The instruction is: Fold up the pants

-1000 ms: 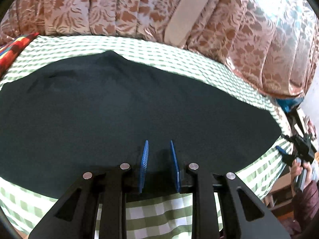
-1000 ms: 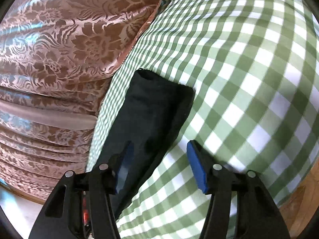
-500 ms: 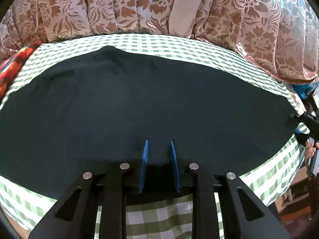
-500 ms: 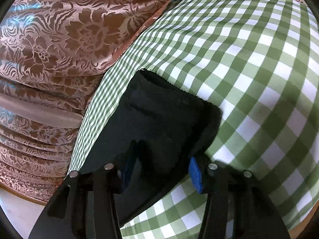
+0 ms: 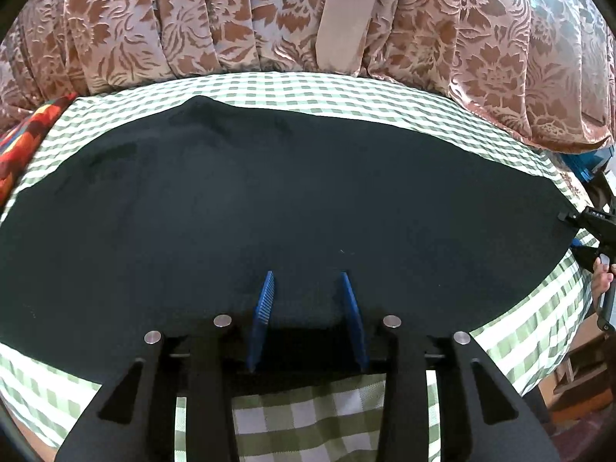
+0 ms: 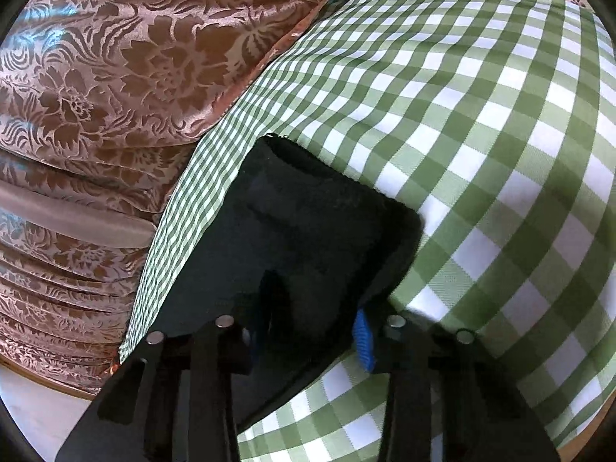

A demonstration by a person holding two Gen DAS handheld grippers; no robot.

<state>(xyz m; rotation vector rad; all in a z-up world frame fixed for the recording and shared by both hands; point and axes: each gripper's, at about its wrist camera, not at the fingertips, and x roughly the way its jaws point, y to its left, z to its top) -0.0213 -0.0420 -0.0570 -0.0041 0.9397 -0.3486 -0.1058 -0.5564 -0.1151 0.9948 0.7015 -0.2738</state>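
Note:
Black pants (image 5: 269,200) lie flat across a green-and-white checked cloth (image 5: 346,92). My left gripper (image 5: 308,288) sits over the near edge of the pants, its blue fingers (image 5: 265,300) apart with fabric between them. In the right wrist view the hem end of the pants (image 6: 308,231) lies between the fingers of my right gripper (image 6: 308,327); they stand apart, one blue pad (image 6: 364,337) showing at the fabric's right edge. The right gripper also shows at the far right of the left wrist view (image 5: 593,231).
Brown floral curtains (image 5: 231,19) hang behind the table, also seen in the right wrist view (image 6: 115,57). A red patterned cloth (image 5: 23,142) lies at the far left. The table edge drops off at the right (image 5: 558,346).
My right gripper has moved forward over the pants hem, so the fabric now lies between its fingers. My left gripper has opened somewhat wider at the near edge.

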